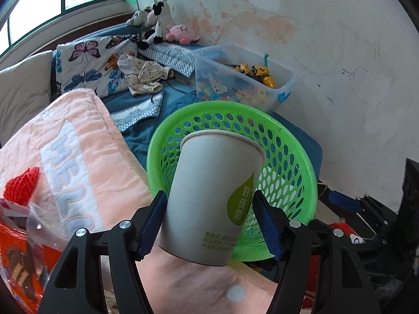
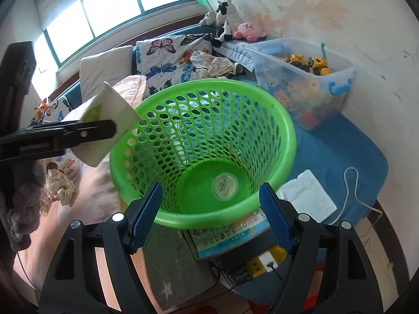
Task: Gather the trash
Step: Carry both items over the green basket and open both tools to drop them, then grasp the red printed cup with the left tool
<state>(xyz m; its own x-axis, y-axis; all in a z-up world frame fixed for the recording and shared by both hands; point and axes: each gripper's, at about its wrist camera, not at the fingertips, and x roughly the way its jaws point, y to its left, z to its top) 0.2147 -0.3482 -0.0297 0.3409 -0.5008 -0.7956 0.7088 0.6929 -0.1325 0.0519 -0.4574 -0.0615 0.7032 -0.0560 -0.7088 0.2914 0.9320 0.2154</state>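
Item: paper cup (image 1: 213,196), grey with a green leaf label, clamped between the blue pads of my left hand-held gripper (image 1: 209,222) and held near the rim of the green basket (image 2: 288,130), not yet over its mouth.

Item: my right hand-held gripper (image 2: 210,214), jaws wide and holding nothing, facing the basket's near rim.

Step in hand, as I judge it: carrying the cup to the basket. The next move calls for bringing it over the opening, then releasing.

Contents of basket: 1 round lid-like disc (image 2: 224,185) on the bottom.

Surroundings: pink quilt (image 1: 78,157), orange snack wrapper (image 1: 18,261), crumpled tissue (image 2: 61,185), white napkin (image 2: 306,196), toy bin (image 2: 314,78). Nothing blocks the basket's mouth.
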